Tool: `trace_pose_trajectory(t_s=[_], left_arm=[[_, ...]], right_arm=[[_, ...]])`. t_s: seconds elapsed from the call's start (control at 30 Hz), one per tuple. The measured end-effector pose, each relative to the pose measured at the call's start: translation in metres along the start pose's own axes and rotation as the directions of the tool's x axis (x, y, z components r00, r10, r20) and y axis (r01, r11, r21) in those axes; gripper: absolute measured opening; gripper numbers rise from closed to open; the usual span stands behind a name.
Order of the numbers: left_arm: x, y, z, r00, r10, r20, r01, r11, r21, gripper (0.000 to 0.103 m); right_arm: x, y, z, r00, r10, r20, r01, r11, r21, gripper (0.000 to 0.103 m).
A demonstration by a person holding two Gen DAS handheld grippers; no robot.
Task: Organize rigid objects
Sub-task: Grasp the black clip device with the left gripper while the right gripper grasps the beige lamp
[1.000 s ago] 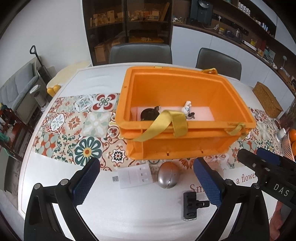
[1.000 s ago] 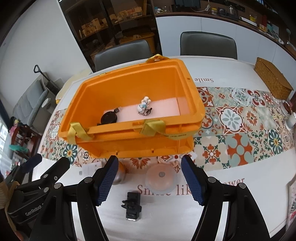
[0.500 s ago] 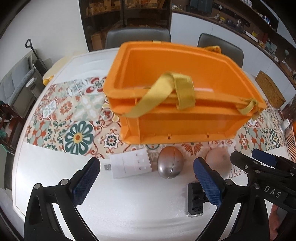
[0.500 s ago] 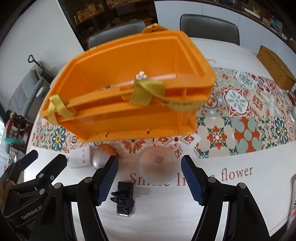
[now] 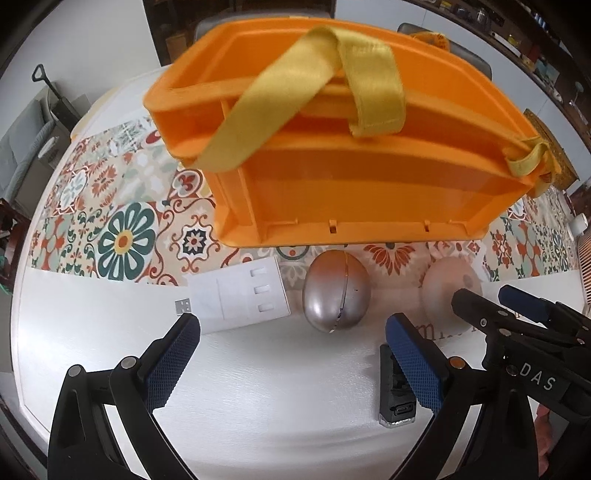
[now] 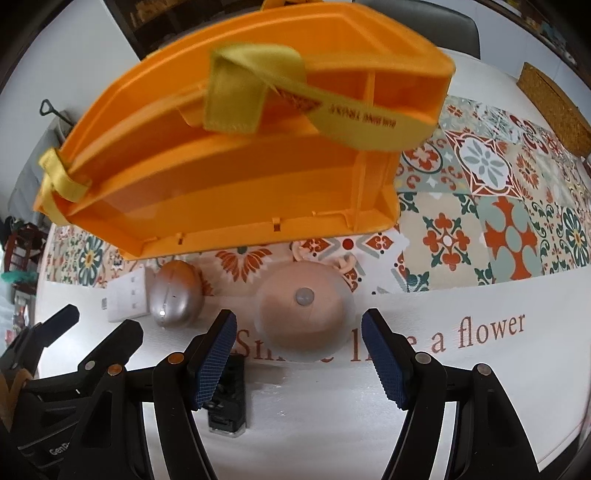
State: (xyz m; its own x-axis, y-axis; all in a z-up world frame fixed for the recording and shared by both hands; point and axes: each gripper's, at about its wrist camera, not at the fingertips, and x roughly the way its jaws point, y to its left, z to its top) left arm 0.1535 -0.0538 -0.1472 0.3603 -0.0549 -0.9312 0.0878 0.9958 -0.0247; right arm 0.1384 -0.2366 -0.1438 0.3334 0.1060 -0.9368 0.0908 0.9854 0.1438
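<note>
An orange crate (image 5: 354,184) (image 6: 236,177) with yellow straps (image 5: 306,92) stands on the table. In front of it lie a white USB hub (image 5: 238,295) (image 6: 125,295), a silver egg-shaped case (image 5: 336,291) (image 6: 177,299), a pink round dome (image 5: 450,284) (image 6: 304,314) and a small black adapter (image 5: 397,391) (image 6: 229,398). My left gripper (image 5: 291,358) is open, low over the table before the silver case. My right gripper (image 6: 299,350) is open, with the pink dome between its fingertips (image 6: 384,362), apart from both.
A patterned tile runner (image 5: 122,218) (image 6: 498,210) lies under the crate. A wicker box (image 6: 554,107) sits at the far right. Chairs (image 6: 458,22) stand behind the table. Brown lettering (image 6: 480,332) is printed on the white table.
Both grippers have dropped lower and moved forward toward the table items. The crate now looms higher, its inside hidden. The right gripper has closed in around the pink dome.
</note>
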Motion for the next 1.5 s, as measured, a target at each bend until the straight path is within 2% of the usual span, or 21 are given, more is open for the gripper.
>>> trace_pose_trajectory(t_s=[0.17, 0.53, 0.87, 1.03, 1.5], left_arm=[[0.007, 0.001, 0.001, 1.000, 0.011, -0.017, -0.011, 1.000, -0.005, 0.102], [0.017, 0.004, 0.003, 0.999, 0.024, -0.037, -0.025, 1.000, -0.010, 0.102], [0.017, 0.002, 0.000, 0.998, 0.063, -0.014, -0.063, 0.998, 0.014, 0.102], [0.008, 0.002, -0.002, 0.998, 0.061, 0.007, -0.062, 0.998, 0.007, 0.102], [-0.024, -0.012, -0.021, 0.996, 0.018, 0.089, -0.023, 0.998, 0.051, 0.102]], right_arm=[[0.014, -0.002, 0.000, 0.999, 0.013, -0.032, -0.013, 1.000, 0.007, 0.070], [0.043, 0.005, 0.004, 0.998, -0.021, -0.054, 0.021, 1.000, -0.006, 0.075], [0.058, 0.017, 0.006, 0.998, -0.056, -0.014, 0.056, 0.998, -0.034, 0.075], [0.054, 0.015, 0.003, 0.999, -0.038, -0.017, 0.038, 0.999, -0.025, 0.074], [0.003, -0.005, -0.013, 0.997, -0.037, 0.063, 0.036, 0.999, 0.027, 0.074]])
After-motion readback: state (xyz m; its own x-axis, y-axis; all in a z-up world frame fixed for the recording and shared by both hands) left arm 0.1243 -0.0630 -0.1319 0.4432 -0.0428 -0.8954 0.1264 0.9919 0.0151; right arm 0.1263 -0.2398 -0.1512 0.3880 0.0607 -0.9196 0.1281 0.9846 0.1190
